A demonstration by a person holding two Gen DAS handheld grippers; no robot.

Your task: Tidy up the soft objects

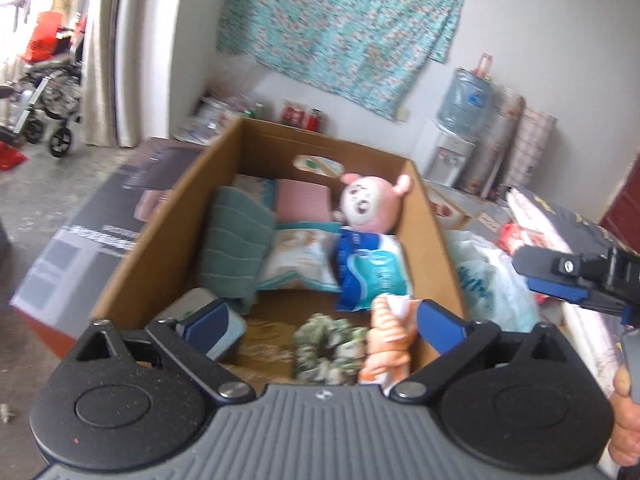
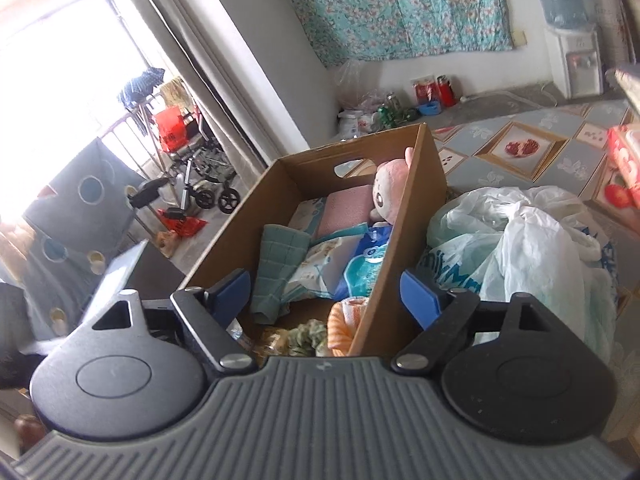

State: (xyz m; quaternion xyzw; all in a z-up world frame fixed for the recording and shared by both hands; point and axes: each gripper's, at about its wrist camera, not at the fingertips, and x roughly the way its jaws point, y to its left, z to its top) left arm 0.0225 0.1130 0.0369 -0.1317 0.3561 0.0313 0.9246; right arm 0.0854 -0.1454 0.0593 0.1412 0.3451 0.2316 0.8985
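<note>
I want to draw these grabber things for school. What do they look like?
Each gripper, left and right, has a grey ribbed body, two round black discs, black link arms with silver bolts, and flat blue fingers. No cables or sleeves show; only bare fingertips at the edge.

A cardboard box (image 1: 168, 240) is set on the floor. Inside, a plush toy (image 1: 366, 202) is propped at the far right wall, a folded towel (image 1: 236, 240) against the left, packets (image 1: 296, 260) between, a scrunchie (image 1: 328, 350) nearest. Plastic bags (image 2: 516, 240) are heaped right of the box.
</note>
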